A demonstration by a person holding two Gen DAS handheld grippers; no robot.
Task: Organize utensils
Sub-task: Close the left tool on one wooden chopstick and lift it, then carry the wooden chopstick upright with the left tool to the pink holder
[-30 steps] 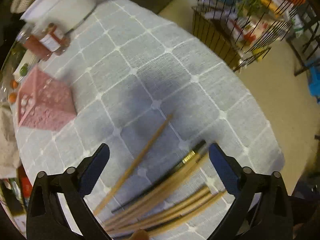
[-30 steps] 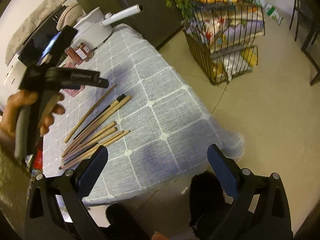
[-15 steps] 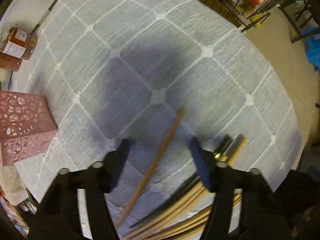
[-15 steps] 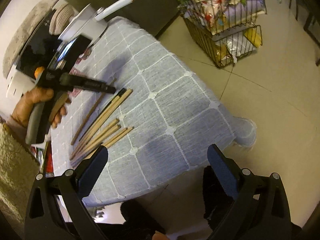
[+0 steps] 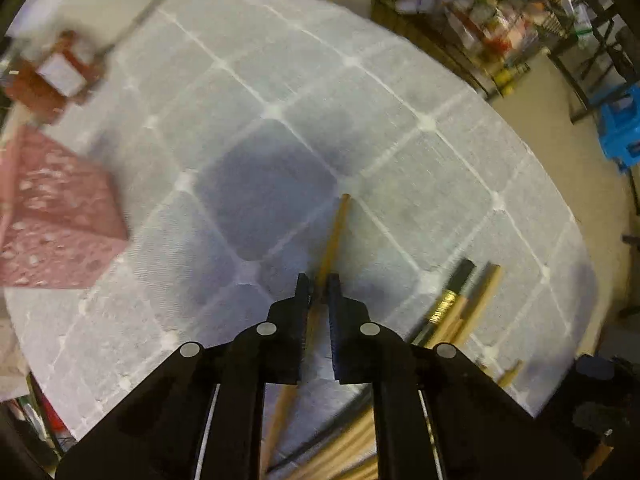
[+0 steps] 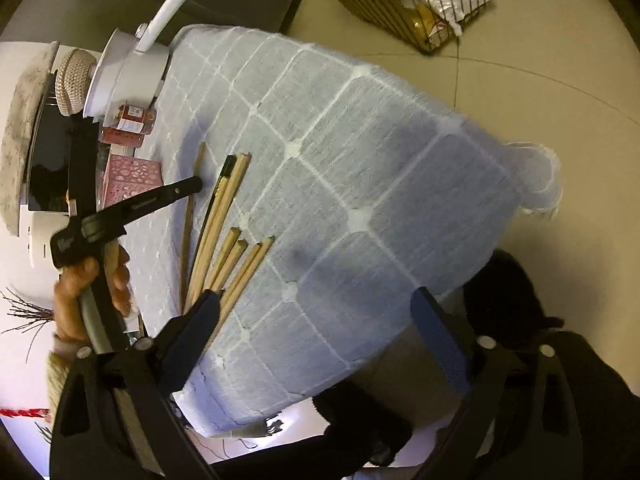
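A lone wooden chopstick [image 5: 334, 236] lies on the grey checked tablecloth [image 5: 400, 80], and my left gripper [image 5: 317, 284] is shut on its middle. Beside it to the right lies a bundle of several more chopsticks [image 5: 468, 308], one dark with a gold band. The right wrist view shows the left gripper [image 6: 192, 186] pressed down on that single chopstick [image 6: 188, 220], left of the bundle [image 6: 224, 224]. My right gripper [image 6: 316, 300] hovers over the table's near edge. Its jaws are closing, wide apart, with nothing between them.
A pink perforated holder [image 5: 52, 216] stands at the left; the right wrist view has the holder [image 6: 132, 176] behind the left gripper. Jars [image 6: 128, 120] and a white pot [image 6: 128, 76] stand further back. A wire rack [image 6: 416, 0] stands on the floor past the table.
My left gripper came down over the lone chopstick and closed on it. My right gripper rolled and sank toward the table edge, its jaws narrowing slightly.
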